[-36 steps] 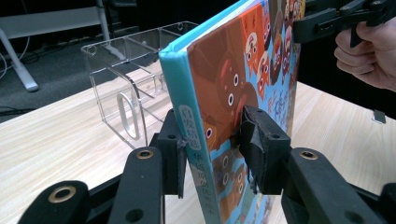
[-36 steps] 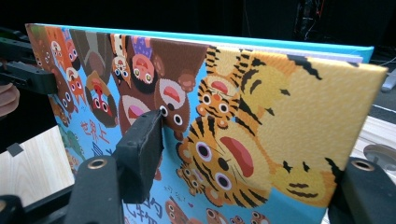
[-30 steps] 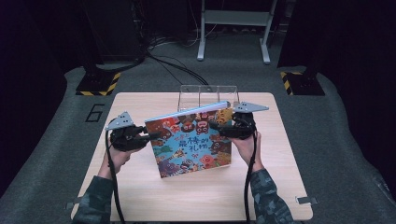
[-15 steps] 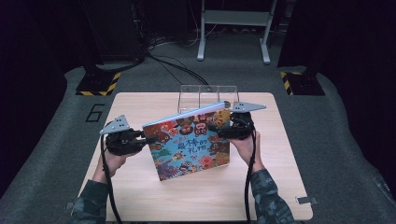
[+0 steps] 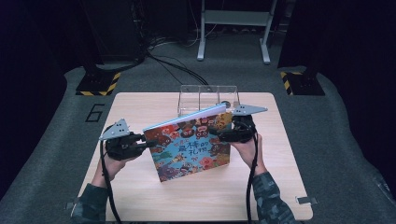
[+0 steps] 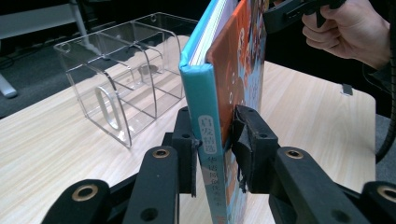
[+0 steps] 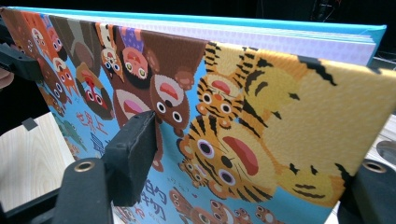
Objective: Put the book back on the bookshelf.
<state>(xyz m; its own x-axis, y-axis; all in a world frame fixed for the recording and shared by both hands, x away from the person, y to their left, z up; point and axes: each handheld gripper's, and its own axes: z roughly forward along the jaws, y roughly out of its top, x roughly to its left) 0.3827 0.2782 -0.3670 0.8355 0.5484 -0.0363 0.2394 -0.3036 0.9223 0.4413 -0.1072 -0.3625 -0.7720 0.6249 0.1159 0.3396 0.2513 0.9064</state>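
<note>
The left gripper (image 5: 148, 142) pinches the spine of the colourful hardcover picture book (image 5: 191, 147); at three o'clock, the right gripper (image 5: 215, 136), jaws just opening, straddles its edge.

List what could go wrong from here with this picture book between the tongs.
1. The right tongs have just been opening, and their pads look wide apart around the fore edge of the picture book. The book may then hang on the left tongs alone, which have just been closing on its spine, and it could swing or topple.
2. The clear acrylic organizer stands close behind, so a falling book might strike it.
</note>
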